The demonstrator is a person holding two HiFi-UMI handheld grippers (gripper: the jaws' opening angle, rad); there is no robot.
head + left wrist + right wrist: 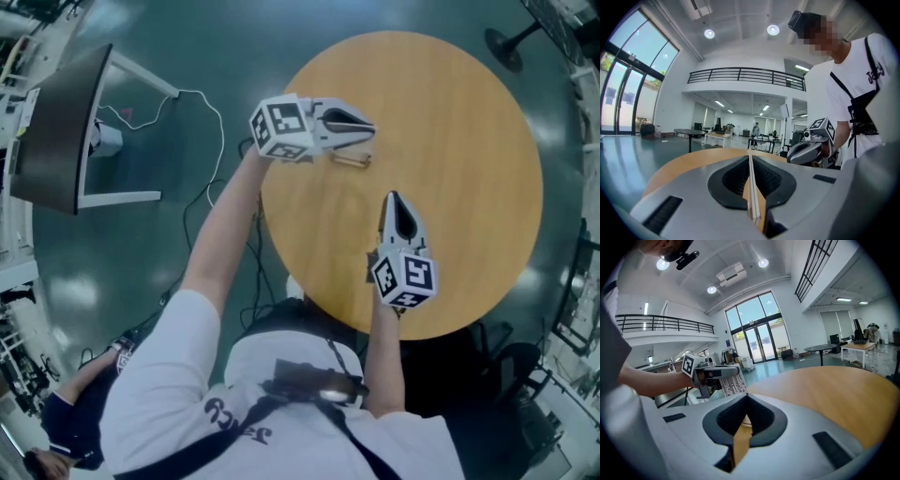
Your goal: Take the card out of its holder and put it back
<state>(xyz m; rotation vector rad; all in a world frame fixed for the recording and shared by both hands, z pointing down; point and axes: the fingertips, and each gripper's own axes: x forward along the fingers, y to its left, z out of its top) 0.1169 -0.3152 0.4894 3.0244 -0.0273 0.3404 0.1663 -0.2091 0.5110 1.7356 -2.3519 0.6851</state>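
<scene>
Left gripper is clamped on the card, which shows edge-on as a thin white sliver between its pads. Only the right gripper view shows the card's face: white, with rows of dark print too small to read. It hangs in the air near the left rim of the round wooden table. A small brown holder, too blurry to make out, lies just beside the gripper's tips. Right gripper is pressed together on nothing, well apart from the left, with open tabletop ahead.
</scene>
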